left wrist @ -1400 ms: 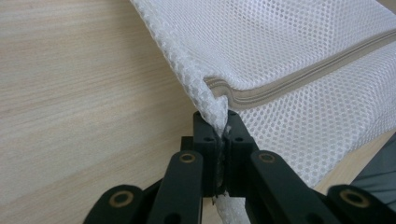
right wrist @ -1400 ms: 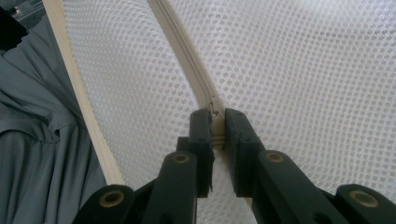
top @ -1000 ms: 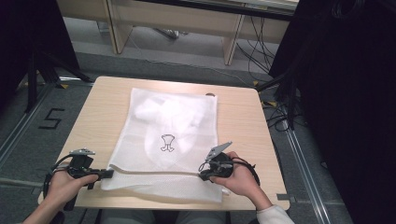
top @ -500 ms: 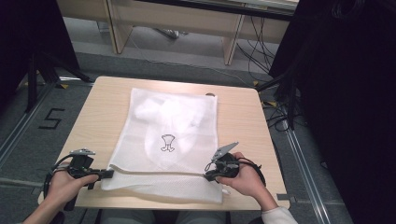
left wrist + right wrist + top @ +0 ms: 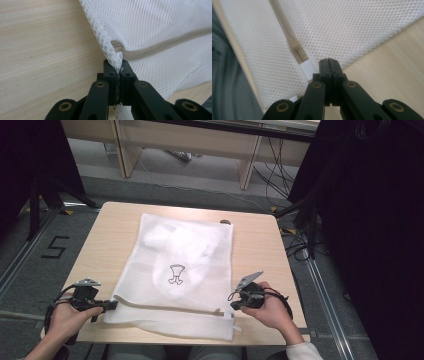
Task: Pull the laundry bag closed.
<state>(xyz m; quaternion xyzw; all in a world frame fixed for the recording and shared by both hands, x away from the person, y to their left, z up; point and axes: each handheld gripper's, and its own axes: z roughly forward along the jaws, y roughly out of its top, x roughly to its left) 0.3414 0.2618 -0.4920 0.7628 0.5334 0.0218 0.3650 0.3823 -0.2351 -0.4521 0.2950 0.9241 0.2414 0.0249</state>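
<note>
Two grippers work at the near edge of a white mesh laundry bag point(image 5: 177, 270), which lies flat in the middle of the high view on a light wooden table point(image 5: 110, 232). At the lower left of that view, the left gripper point(image 5: 111, 305) is clamped on the bag's near left corner; in the left gripper view its jaws meet at lower centre with mesh pinched between them, just below the end of the beige zipper point(image 5: 160, 47), which runs off to the right. At the lower right of the high view, the right gripper point(image 5: 233, 304) sits at the bag's right edge beside the zipper's other end. Its jaws have just been closing and now stand pressed together with nothing between them, the zipper slider point(image 5: 297, 51) lying just to their upper left.
</note>
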